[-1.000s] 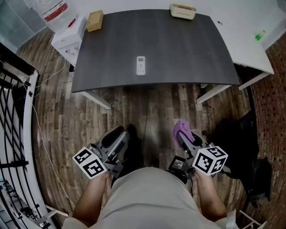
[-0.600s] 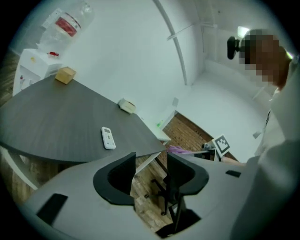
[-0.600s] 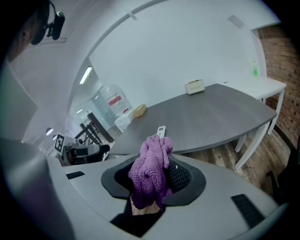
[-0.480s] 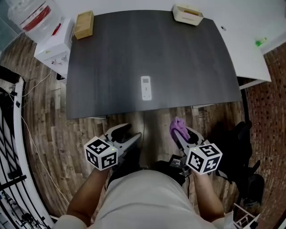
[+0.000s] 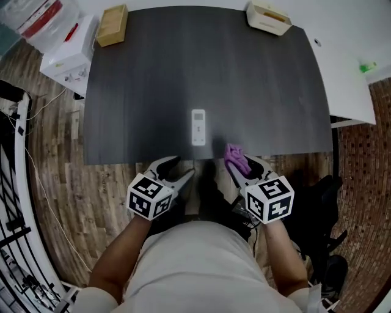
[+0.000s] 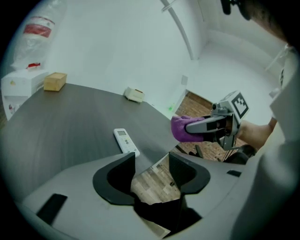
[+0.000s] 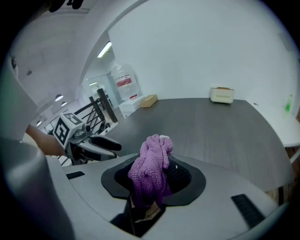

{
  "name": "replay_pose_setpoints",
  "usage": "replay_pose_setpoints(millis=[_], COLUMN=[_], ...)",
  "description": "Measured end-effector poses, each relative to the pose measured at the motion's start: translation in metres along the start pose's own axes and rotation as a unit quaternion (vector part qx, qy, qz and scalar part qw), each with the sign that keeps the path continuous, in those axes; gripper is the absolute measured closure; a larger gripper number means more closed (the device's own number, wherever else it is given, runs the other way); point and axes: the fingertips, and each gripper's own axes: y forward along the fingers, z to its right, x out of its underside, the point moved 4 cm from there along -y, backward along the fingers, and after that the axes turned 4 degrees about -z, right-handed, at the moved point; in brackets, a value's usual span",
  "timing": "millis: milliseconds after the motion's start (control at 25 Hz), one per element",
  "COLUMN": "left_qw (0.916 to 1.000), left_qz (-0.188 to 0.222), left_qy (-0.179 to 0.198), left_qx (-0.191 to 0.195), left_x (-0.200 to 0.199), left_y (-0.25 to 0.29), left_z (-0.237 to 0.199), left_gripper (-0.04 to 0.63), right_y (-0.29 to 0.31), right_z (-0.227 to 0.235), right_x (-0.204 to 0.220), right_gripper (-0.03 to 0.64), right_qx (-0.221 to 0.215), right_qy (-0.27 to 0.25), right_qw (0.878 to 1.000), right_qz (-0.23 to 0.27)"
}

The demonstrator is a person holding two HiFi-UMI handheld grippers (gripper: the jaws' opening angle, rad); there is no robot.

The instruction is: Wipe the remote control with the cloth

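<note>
- Remote [image 5: 198, 127] lies flat on the table [image 5: 153, 73], just ahead of both grippers.
- Cloth [image 5: 234, 156], purple and bunched, is clamped in the right gripper [image 5: 239, 165] at the table's near edge.
- Left gripper [image 5: 180, 167] – jaws apart, just been opening, nothing between them.

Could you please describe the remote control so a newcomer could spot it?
On the big dark grey table, near the middle of its near edge, a slim white remote control lies flat. Unlike the tan box and cream box at the far corners, it is thin, with a small screen.
</note>
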Motion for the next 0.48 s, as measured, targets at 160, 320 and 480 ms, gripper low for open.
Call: replay_pose_setpoints(millis=[160, 320, 480], left_qw=[0.9979, 0.9937, 0.9876], left_qz=[-0.003, 0.000, -0.012], left_qy=[0.005, 0.021, 0.066], left_qx=[-0.065, -0.110, -0.142], left_x=[-0.012, -0.026, -0.036], left_y=[0.030, 0.056, 0.073], left_z=[-0.007, -0.013, -0.021], left_gripper=[0.380, 0.382, 0.423], right_y=[0.030, 0.058, 0.081], right_z=[0.019, 0.032, 0.041], right_x=[-0.012, -0.023, -0.024], right_gripper=[0.486, 0.486, 0.486], right_qx=[-0.029, -0.068, -0.101], right_qy=[-0.079, -0.132, -0.144], right_qw=[0.996, 0.987, 0.980], right_qz=[-0.035, -0.058, -0.090])
